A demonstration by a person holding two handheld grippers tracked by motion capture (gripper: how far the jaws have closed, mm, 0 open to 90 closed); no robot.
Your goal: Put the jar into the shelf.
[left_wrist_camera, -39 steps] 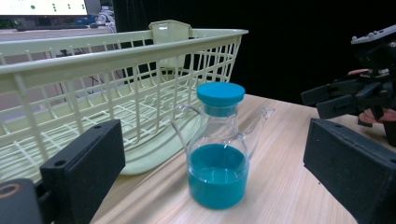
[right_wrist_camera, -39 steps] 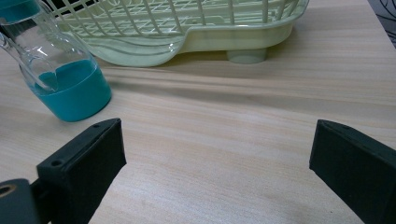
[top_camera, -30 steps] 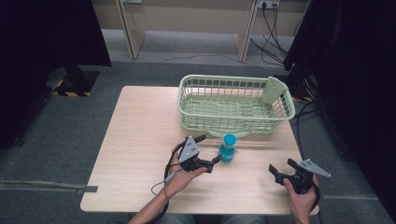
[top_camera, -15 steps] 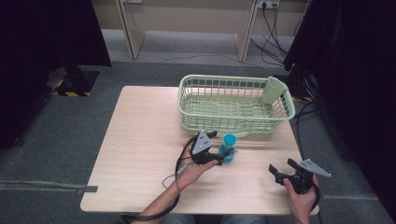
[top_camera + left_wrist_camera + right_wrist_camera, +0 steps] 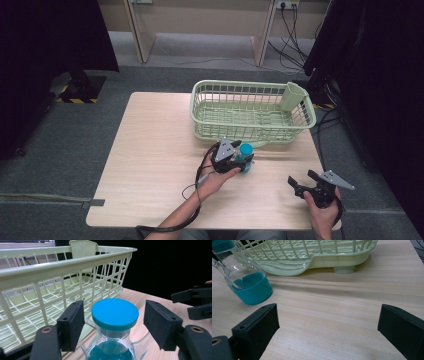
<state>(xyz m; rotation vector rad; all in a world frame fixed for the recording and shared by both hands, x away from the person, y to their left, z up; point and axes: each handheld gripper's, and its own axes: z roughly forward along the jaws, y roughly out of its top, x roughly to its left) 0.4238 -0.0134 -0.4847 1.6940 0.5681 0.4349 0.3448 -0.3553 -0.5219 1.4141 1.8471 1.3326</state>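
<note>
While the person's two hands rest at the near edge, the scene reads so:
Counter (image 5: pixel 150 150): pale wood grain, grey carpet around it.
Basket (image 5: pixel 252 111): pale green wire dish basket at 1 o'clock on the counter, with a cutlery cup (image 5: pixel 292 96) clipped at its right end.
Bottle (image 5: pixel 245 157): clear, blue lid, blue fluid low inside, upright just before the basket's near wall, about counter centre.
Left claw (image 5: pixel 244 161): jaws spread wide to either side of the bottle's lid, pads apart from it; the left gripper view shows the lid (image 5: pixel 115 313) between them and the basket wall close behind.
Right claw (image 5: pixel 301 179): at 5 o'clock, jaws wide, bare wood between them, well apart from the bottle.
Obstacles: basket wall just beyond the bottle.
Writing: none readable.
</note>
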